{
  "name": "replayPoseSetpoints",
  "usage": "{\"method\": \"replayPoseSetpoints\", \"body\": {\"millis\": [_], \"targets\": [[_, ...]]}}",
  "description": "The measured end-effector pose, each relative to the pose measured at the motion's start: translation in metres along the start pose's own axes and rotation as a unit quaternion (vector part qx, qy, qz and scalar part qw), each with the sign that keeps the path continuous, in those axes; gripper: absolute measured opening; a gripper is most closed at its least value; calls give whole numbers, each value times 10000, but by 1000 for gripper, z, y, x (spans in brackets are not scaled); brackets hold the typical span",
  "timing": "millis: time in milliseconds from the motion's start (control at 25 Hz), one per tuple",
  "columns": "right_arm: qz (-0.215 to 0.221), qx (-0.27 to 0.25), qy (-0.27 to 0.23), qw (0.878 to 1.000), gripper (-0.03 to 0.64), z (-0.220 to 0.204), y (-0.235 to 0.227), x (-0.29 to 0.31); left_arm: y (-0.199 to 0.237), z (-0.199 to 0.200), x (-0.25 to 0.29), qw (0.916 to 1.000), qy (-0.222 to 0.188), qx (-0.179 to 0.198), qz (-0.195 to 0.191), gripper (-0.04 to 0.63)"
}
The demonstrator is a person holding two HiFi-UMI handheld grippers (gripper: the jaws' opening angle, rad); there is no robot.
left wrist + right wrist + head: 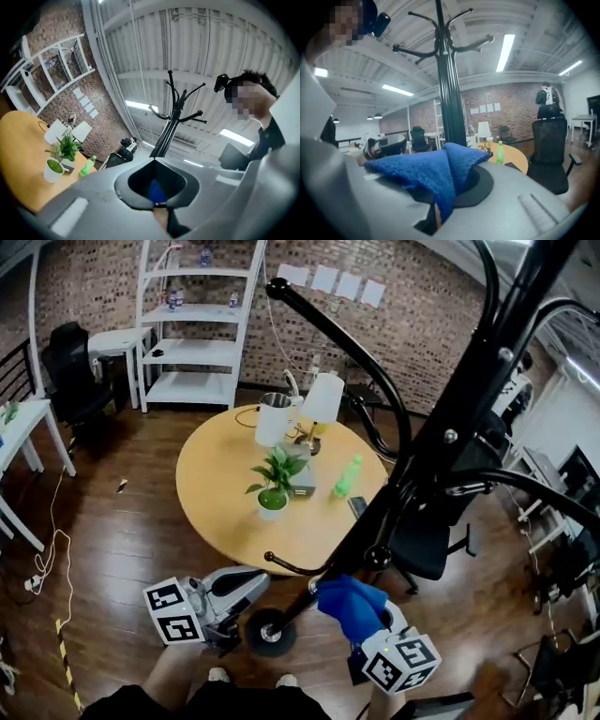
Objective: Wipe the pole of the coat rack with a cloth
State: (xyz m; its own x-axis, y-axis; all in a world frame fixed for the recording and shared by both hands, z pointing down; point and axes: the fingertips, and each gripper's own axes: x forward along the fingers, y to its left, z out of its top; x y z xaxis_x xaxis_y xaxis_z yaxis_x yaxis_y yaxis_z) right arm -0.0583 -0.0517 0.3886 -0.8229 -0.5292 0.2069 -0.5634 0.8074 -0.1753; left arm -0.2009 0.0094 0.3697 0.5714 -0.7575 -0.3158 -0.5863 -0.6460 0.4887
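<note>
The black coat rack pole [441,446] rises from its round base [270,632] on the floor toward the upper right. My right gripper [354,610] is shut on a blue cloth [349,604] just right of the pole's lower part. In the right gripper view the cloth [436,171] drapes over the jaws, with the pole [449,103] close behind it. My left gripper [248,585] is low, left of the base, jaws shut with nothing between them. The left gripper view shows the pole [164,140] beyond the left gripper [156,161], and a bit of the cloth [156,192] through the hollow.
A round yellow table [216,484] stands just behind the rack with a potted plant [273,493], a green bottle [346,476] and a lamp [322,399]. A black office chair [431,545] is right of the pole. White shelves [197,324] line the brick wall.
</note>
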Motion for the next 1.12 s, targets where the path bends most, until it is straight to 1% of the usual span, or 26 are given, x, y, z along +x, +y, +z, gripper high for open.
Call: {"method": "replayPoseSetpoints", "body": {"millis": [160,240,320,400,480,560,640,760,840,960,1040,1120], "targets": [[-384,397,-505,9972,25,25,18,-36,-9,2,7,9989,221,-95,-412,2],[-420,899,-820,9917,25,26,24,-49,-14,-2,10,9980,343,-189,-503,2],[-349,1496,-1062,9824,25,22,25,-53,-18,-6,13,9969,545,-195,-540,2],[-390,1815,-1060,9769,25,10,23,-51,-23,-8,14,9956,706,-101,-605,2],[-588,1933,-1019,9741,25,-2,21,-45,-24,-7,14,9946,777,-44,-690,2],[-902,1886,-1116,9715,25,-8,24,-40,-21,-5,14,9924,877,-98,-855,3],[-1406,1693,-1281,9670,25,-12,27,-40,-18,-7,16,9870,1043,-271,-1195,2],[-2222,1589,-1329,9528,25,-25,31,-32,-10,-5,10,9741,1345,-552,-1733,2],[-2662,1542,-1259,9431,25,-35,40,-17,-1,2,2,9656,1547,-631,-1994,2],[-3220,1644,-1149,9252,24,-57,42,6,16,13,-6,9576,1720,-732,-2193,2],[-3541,1767,-1096,9118,25,-71,32,15,21,18,-10,9536,1777,-793,-2296,2],[-3807,1694,-1018,9033,24,-77,16,25,21,21,-11,9510,1798,-807,-2382,3]]}}
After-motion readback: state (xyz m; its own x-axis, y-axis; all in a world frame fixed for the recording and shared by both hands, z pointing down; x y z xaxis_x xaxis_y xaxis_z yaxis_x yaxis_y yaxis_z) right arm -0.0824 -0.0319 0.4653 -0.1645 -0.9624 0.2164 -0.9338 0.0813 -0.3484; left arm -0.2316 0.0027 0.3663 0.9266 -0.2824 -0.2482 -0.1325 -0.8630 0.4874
